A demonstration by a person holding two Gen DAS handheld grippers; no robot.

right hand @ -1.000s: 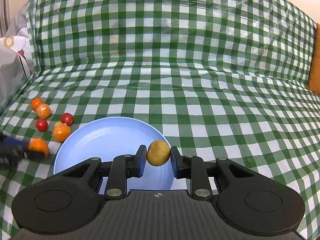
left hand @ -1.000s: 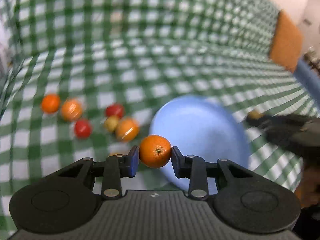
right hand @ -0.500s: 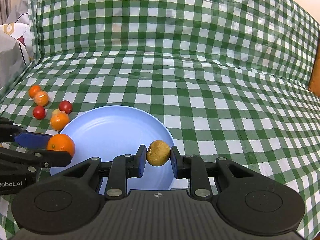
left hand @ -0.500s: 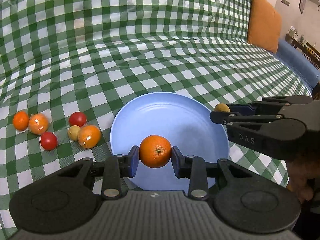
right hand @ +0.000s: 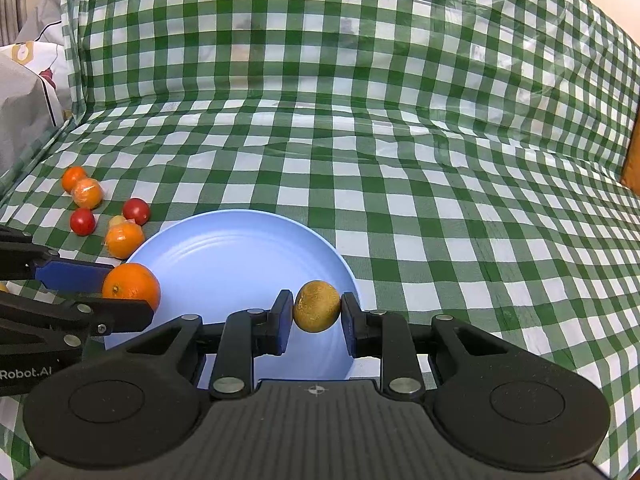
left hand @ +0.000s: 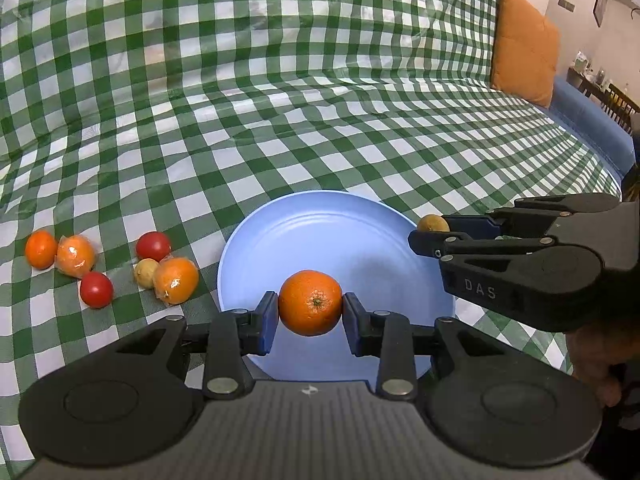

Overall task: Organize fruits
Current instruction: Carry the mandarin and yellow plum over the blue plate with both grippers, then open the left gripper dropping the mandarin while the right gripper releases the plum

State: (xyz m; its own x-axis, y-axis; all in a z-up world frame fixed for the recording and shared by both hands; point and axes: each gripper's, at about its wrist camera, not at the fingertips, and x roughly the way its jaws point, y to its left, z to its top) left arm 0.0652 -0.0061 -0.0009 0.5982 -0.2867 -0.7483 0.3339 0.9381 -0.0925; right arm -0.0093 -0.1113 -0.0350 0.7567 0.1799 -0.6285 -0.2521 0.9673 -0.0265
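Observation:
My left gripper [left hand: 310, 312] is shut on an orange [left hand: 310, 303] and holds it above the near left part of the light blue plate [left hand: 360, 240]. My right gripper [right hand: 317, 316] is shut on a brown kiwi [right hand: 317, 311] over the plate's [right hand: 224, 256] near right rim. In the right wrist view the left gripper [right hand: 120, 292] with the orange [right hand: 131, 285] enters from the left edge. The left wrist view shows the right gripper [left hand: 432, 230] with the kiwi [left hand: 433, 224] at the plate's right edge. Nothing lies on the plate.
Left of the plate lie loose fruits on the green checked cloth [left hand: 280, 100]: two red tomatoes [left hand: 153, 245] [left hand: 96, 289], a small yellow-brown fruit [left hand: 145, 273], wrapped oranges [left hand: 176, 280] [left hand: 75, 255] and a bare one [left hand: 40, 249]. An orange cushion [left hand: 524, 46] stands at the back right.
The left gripper with the orange has moved right, from beside the plate's left rim to over the plate. The right gripper with the kiwi has stayed put.

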